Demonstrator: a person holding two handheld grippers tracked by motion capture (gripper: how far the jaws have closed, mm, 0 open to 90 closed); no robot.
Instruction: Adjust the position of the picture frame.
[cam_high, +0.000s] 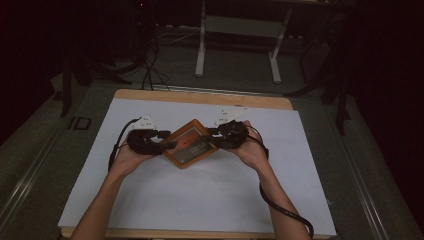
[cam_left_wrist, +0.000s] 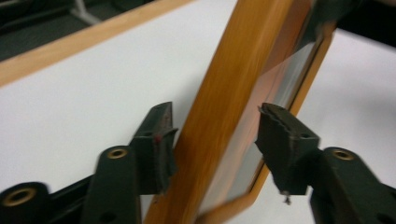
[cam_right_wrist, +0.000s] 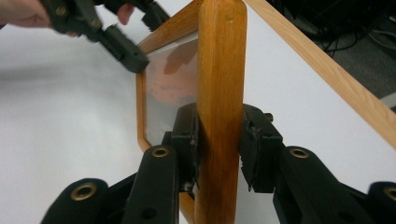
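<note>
A white sheet (cam_high: 200, 195) covers most of the wooden table (cam_high: 200, 96), which fills the lower centre of the high view; dark floor and a pale metal stand (cam_high: 240, 30) lie across the top of the frame.

At the middle of the sheet is a wooden picture frame (cam_high: 191, 144) with a glass front, turned like a diamond and held between the two grippers. In the two gripper views it stands tilted off the sheet rather than flat, though whether a corner touches the sheet cannot be told.

The right gripper (cam_right_wrist: 218, 145), right of centre in the high view, is clamped on the frame's wooden rail: in its own view both black jaws press flat against the two sides of the wood. The left gripper (cam_left_wrist: 212, 140), left of centre in the high view, has its jaws apart around the opposite edge; one jaw lies against the wood, while the other stands clear of the glass side, so it is not yet gripping.

Judging from this, the frame is picked up and secured on one side only. What seems left is for the left gripper to close on its edge, and then for the pair to carry or set the frame wherever it is meant to stand.
</note>
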